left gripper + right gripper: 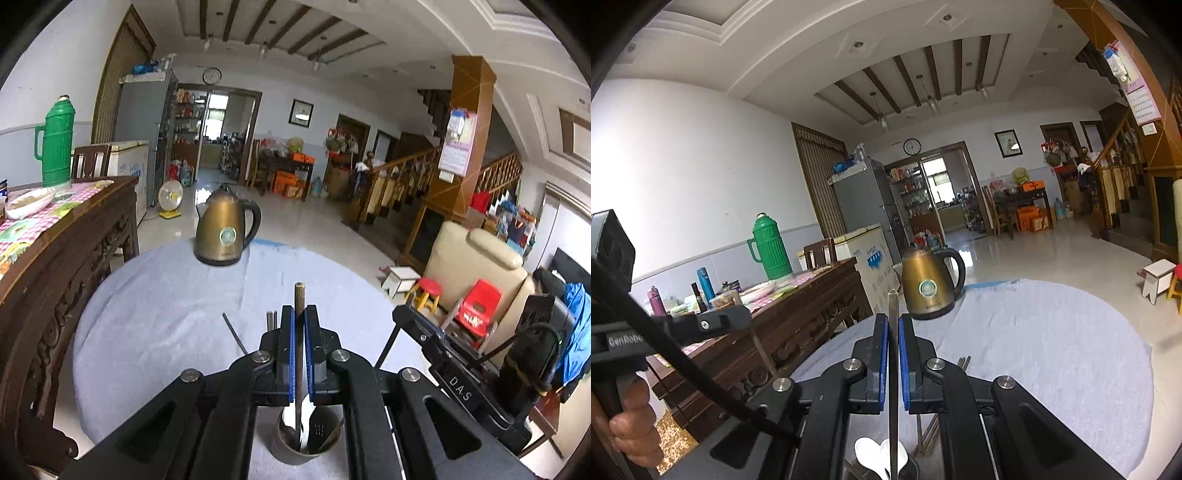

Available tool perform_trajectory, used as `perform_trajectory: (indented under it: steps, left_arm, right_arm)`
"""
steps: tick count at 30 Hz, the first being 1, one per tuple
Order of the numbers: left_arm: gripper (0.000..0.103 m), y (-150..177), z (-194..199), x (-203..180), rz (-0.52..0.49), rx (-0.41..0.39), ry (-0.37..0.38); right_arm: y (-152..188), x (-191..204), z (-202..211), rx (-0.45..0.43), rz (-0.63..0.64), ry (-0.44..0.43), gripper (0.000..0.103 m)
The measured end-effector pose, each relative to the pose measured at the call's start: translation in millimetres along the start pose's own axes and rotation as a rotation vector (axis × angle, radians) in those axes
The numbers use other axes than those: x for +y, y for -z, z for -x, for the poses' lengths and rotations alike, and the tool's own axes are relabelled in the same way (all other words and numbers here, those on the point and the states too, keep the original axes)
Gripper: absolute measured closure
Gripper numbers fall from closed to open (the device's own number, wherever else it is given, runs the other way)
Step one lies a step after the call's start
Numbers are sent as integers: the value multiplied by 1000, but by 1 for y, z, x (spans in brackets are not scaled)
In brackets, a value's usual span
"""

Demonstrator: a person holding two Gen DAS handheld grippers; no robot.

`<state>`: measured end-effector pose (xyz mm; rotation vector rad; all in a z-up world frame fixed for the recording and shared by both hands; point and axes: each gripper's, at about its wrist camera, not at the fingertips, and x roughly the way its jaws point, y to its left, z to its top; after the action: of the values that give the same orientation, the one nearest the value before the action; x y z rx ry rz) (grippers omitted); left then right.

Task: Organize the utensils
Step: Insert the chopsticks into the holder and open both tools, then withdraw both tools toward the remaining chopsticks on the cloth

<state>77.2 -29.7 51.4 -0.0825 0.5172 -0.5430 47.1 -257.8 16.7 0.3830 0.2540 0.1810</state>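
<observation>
1. Left gripper [299, 317] is clenched on a thin brown chopstick [299, 295], standing upright over a round metal holder cup [291, 456] on the grey-clothed table [155, 295].
2. Bronze electric kettle [221, 230] stands farther back.
3. Right gripper [893, 326] grasps a slim silver metal utensil handle [892, 302], above white spoons [868, 458].

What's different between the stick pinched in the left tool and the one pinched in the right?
The left gripper holds a brown round chopstick with a blunt end; the right gripper holds a silvery metal chopstick with a pointed tip. Both stand upright, clamped between blue pads above the utensil cup.
</observation>
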Motion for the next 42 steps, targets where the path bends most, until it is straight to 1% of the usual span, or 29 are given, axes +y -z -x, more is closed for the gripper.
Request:
perform_trajectory:
  steps: [6,9,12,14,15,16,17,18,21,22,24,27,30,31,36,42]
  left_arm:
    - [98,19,-13,0,-1,69,-15]
    - [98,24,-15,0,-6,91,-21]
    - [97,27,-13,2,4,123,3]
    - [90,27,-8,4,6,117,14]
    - [80,27,-4,5,7,108,11]
    - [69,26,0,7,12,93,5]
    - [65,25,6,9,19,74,0]
    - [63,25,10,11,23,61,-1]
    - [61,23,22,13,25,32,-24]
    - [59,23,24,14,24,27,-34]
    - [55,24,28,15,20,19,-55]
    - [47,28,32,15,8,12,-93]
    - [38,31,33,17,-8,17,-155]
    - [37,33,33,19,-8,20,-173]
    - [35,39,31,37,19,47,-208]
    - [35,49,22,58,48,89,-262]
  right_arm:
    - [14,-3,0,37,-3,-7,97]
    - [20,-5,-1,65,-7,-15,96]
    - [24,-5,0,104,-8,-51,96]
    - [25,-4,4,117,-6,-67,90]
    - [25,-3,7,110,-2,-67,84]
    - [24,-4,12,93,-1,-64,82]
    - [23,-5,15,85,-6,-67,81]
    - [22,-7,20,75,-20,-74,78]
    - [17,-10,32,38,-40,-60,69]
    - [16,-11,36,29,-41,-54,63]
    - [13,-11,43,8,-45,-41,57]
    - [9,-15,58,-21,-56,-29,57]
    - [4,-17,67,-40,-60,-13,57]
    - [2,-19,72,-49,-62,-4,57]
    - [-4,-38,85,-73,-123,36,57]
    - [-2,-69,89,-60,-189,108,57]
